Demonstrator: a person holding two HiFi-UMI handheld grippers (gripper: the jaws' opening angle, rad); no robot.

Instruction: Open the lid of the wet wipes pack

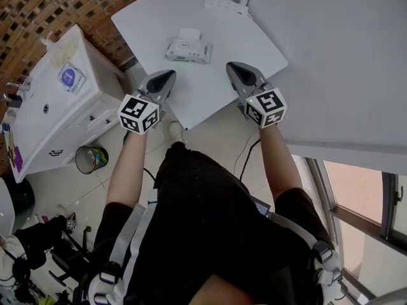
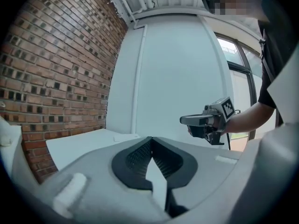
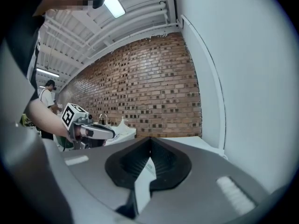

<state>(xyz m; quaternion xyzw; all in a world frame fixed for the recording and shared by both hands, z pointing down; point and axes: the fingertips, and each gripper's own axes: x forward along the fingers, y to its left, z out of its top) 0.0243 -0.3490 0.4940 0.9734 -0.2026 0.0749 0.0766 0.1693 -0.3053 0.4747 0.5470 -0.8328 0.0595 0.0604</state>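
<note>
The wet wipes pack [image 1: 187, 49], white with a green tint, lies on the white table [image 1: 241, 37] toward its far side. A white square flap shows at the pack's far edge. My left gripper [image 1: 169, 75] hovers over the table's near edge, below and left of the pack, jaws shut and empty. My right gripper [image 1: 231, 66] is level with it, to the pack's right, also shut and empty. In the left gripper view the dark pads [image 2: 140, 155] meet at the tip, and the right gripper [image 2: 205, 121] floats beyond. The right gripper view shows the same, with the left gripper [image 3: 91, 130] alongside. Neither gripper view shows the pack.
A white power strip [image 1: 226, 6] lies at the table's far edge. A white cabinet with a sink top [image 1: 57, 107] stands at the left, a small bin [image 1: 91, 159] beside it on the floor. A brick wall runs behind; a white wall and window are at the right.
</note>
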